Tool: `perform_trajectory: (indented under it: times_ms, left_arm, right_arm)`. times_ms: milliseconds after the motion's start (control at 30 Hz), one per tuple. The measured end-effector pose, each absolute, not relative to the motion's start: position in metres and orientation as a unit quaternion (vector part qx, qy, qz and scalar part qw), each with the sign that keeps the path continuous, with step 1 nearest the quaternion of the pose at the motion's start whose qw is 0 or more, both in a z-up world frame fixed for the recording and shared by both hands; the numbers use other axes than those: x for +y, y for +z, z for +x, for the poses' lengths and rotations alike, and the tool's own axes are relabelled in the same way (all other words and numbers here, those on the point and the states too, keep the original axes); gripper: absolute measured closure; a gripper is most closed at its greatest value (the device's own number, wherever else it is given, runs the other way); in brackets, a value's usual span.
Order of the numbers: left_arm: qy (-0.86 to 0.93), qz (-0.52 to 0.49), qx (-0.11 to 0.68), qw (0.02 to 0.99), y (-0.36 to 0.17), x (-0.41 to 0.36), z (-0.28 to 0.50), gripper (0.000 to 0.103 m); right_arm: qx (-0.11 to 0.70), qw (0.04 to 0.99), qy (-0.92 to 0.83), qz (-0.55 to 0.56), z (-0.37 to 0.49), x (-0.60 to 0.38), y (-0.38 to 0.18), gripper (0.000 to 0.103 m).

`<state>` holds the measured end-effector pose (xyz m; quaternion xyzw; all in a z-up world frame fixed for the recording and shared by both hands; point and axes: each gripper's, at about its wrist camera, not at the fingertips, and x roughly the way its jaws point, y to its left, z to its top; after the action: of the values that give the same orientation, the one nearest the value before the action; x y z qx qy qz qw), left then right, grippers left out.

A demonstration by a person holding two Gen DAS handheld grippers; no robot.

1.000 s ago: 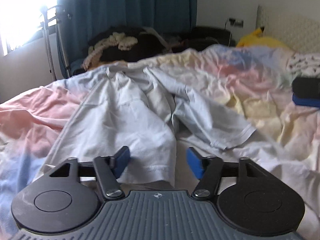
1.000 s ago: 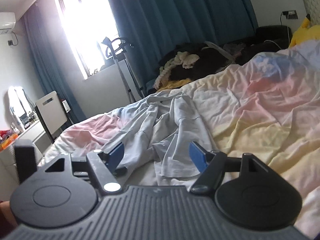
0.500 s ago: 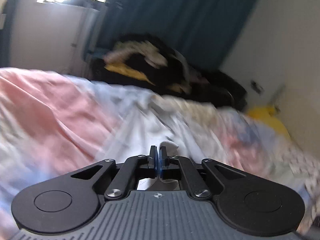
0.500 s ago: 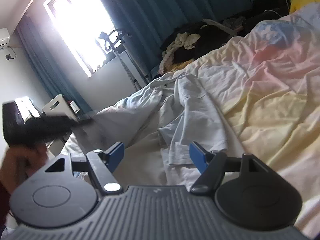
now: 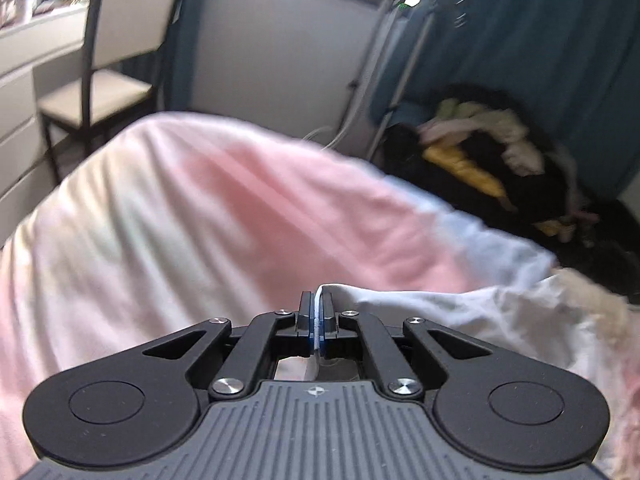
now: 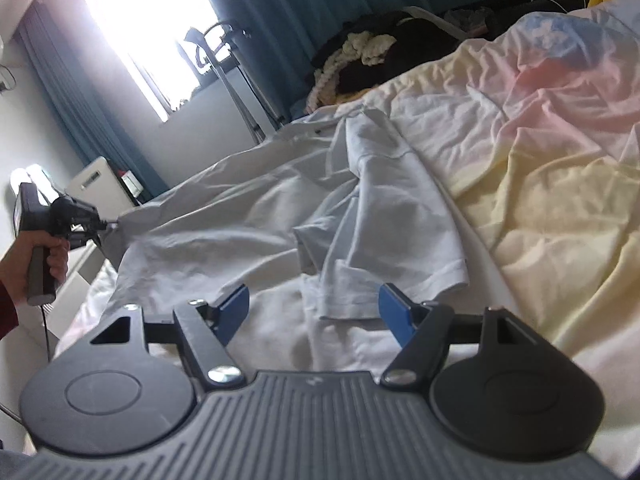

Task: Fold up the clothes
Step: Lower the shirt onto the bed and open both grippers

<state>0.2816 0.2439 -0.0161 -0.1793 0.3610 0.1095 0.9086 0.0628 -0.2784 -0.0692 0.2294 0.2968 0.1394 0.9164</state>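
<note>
left hand-held gripper (image 5: 316, 322) pinches the shirt (image 6: 280, 216) hem at left of frame; right hand-held gripper (image 6: 314, 308) gapes, empty, at the sleeve. risk: thin pinch slips under tension on the bed (image 6: 560, 184).

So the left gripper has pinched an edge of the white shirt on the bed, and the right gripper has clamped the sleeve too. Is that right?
Not quite. The left gripper is indeed shut on an edge of the white shirt, but the right gripper has clamped nothing. The right wrist view shows its blue pads standing wide apart, with the sleeve lying loose on the bed just beyond them.
</note>
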Motion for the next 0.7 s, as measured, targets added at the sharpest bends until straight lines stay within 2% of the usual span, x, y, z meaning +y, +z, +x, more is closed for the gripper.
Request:
perform_trajectory:
  times_ms: [167, 367, 400, 433, 500, 700]
  left_arm:
    - [0.109, -0.163, 0.379, 0.904, -0.054, 0.246, 0.291, 0.100]
    - [0.113, -0.127, 0.371, 0.913, -0.046, 0.236, 0.285, 0.097]
    - [0.113, -0.126, 0.369, 0.914, -0.043, 0.236, 0.283, 0.089]
    - [0.111, -0.122, 0.369, 0.915, -0.039, 0.235, 0.280, 0.074]
    - [0.110, -0.103, 0.356, 0.922, -0.026, 0.229, 0.268, 0.052]
    - [0.062, -0.036, 0.315, 0.946, 0.018, 0.182, 0.214, 0.046]
  right_arm:
    - [0.299, 0.922, 0.132, 0.206, 0.070, -0.274, -0.074, 0.030]
    - [0.294, 0.927, 0.132, 0.190, 0.069, -0.272, -0.072, 0.030]
    - [0.290, 0.929, 0.132, 0.189, 0.068, -0.271, -0.070, 0.030]
    - [0.286, 0.930, 0.133, 0.187, 0.066, -0.271, -0.068, 0.030]
    - [0.277, 0.934, 0.135, 0.183, 0.063, -0.270, -0.063, 0.031]
    - [0.251, 0.941, 0.138, 0.181, 0.048, -0.272, -0.047, 0.031]
